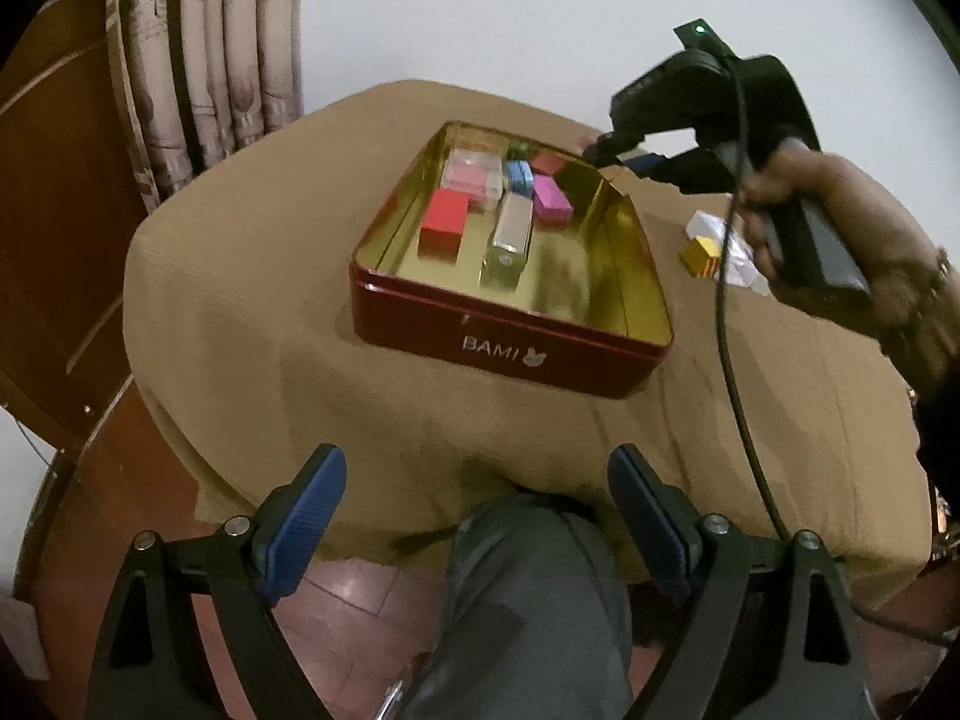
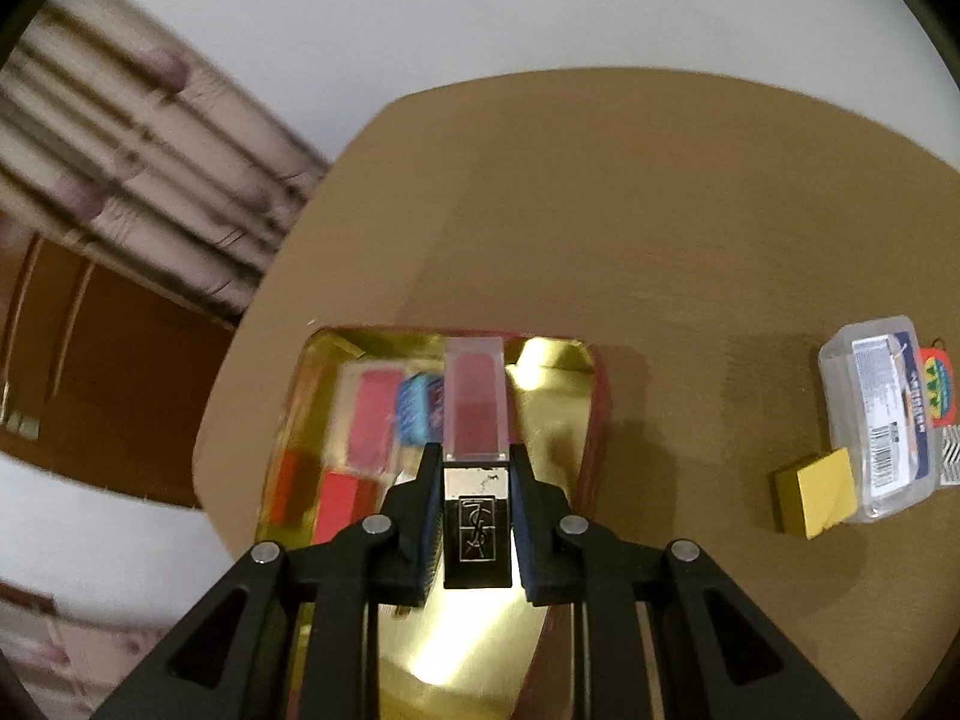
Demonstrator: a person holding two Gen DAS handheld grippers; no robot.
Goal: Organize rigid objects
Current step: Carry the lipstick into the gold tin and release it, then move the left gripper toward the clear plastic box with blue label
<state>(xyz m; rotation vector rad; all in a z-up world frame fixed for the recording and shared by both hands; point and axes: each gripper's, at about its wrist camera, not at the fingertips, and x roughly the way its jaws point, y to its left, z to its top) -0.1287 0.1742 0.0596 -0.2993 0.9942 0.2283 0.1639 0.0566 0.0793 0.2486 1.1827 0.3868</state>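
The left gripper (image 1: 477, 516) is observed released, its blue pads wide apart and nothing between them, held low at the near table edge, about 6 o'clock of the red tin (image 1: 510, 354).

The tin stands on the tan tablecloth (image 1: 240, 324). Inside it are noted a red box (image 1: 443, 229), a clear case with a pink insert (image 1: 474, 177), a blue item (image 1: 519, 175), a magenta box (image 1: 551, 198) and a clear rectangular bottle (image 1: 509, 240).

The right gripper (image 2: 477, 474) is clenched on a lip-gloss tube (image 2: 477, 414), gripped at its dark monogrammed cap and held over the tin's gold interior.

Outside, at 3 o'clock of the tin, a yellow block (image 2: 816, 501) and a clear plastic case (image 2: 882, 414) lie side by side; contact cannot be confirmed.

Judgement: placing is in hand. The tube would best be lowered level into the bare gold floor on the tin's right side, parallel to the wall, and released only once it is supported, clear of the stored boxes.
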